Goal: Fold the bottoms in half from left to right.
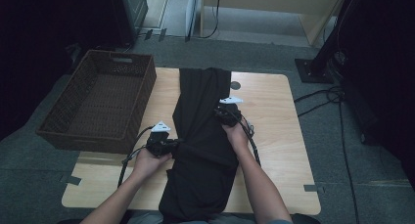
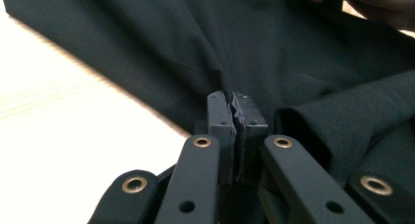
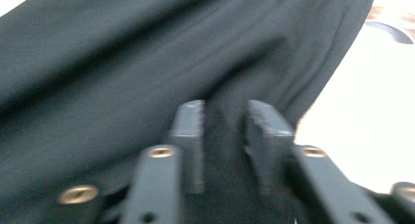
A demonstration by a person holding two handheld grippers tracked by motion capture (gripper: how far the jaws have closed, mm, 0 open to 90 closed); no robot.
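From the high view, a black garment lies lengthwise down the middle of the wooden table, its far end near the table's far edge and its near end hanging over the near edge by the person; bare wood lies open to the right of the cloth, and a narrower strip to its left; a brown wicker basket sits on the far left corner, partly overhanging the table's left edge, just beside the garment's far part; the left tongs meet the garment's left edge about midway along it; the right tongs rest on the cloth's right side, farther from the person; a small dark round mark shows on the wood beyond them.

In the left gripper view, the left tongs are clamped tight on a pinch of the garment, the cloth pulled into a ridge above the jaws; the garment's straight edge runs diagonally across pale table, which is open on that side.

In the right gripper view, blurred, the right tongs stand with a fold of the garment filling the gap between the jaws, the pads against it on both sides, so they grip the cloth; the garment's edge falls away at the right onto bright table.
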